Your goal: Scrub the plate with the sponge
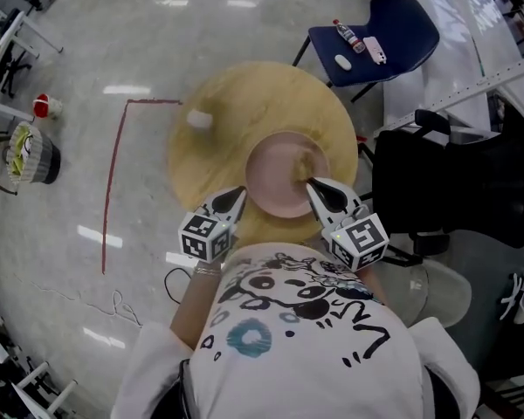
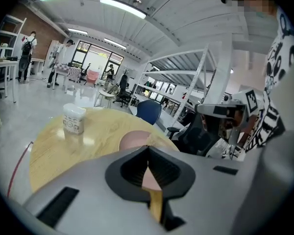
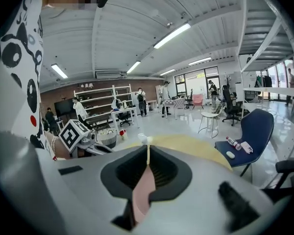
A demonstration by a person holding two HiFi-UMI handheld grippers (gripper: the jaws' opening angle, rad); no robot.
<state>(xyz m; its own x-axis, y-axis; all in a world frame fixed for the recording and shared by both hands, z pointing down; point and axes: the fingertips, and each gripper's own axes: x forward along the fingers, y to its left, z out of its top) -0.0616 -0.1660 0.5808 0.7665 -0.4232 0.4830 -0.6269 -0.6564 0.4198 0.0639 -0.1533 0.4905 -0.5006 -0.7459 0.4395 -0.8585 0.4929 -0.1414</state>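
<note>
A pink plate [image 1: 279, 182] lies on the round wooden table [image 1: 218, 155], near its front edge. A small yellowish sponge [image 1: 307, 161] rests on the plate's right part. My left gripper [image 1: 238, 192] is shut and empty, its tips at the plate's left rim. My right gripper [image 1: 313, 183] is also shut and empty, with its tips over the plate just in front of the sponge. In the left gripper view the closed jaws [image 2: 148, 147] point over the plate [image 2: 132, 140]. In the right gripper view the closed jaws [image 3: 148, 146] point across the table [image 3: 196, 148].
A white cup [image 1: 198, 118] stands at the table's far left. Beyond the table is a blue chair [image 1: 380, 20] with a bottle on it. Dark chairs and bags [image 1: 454, 182] crowd the right. A basket [image 1: 31, 157] sits on the floor far left.
</note>
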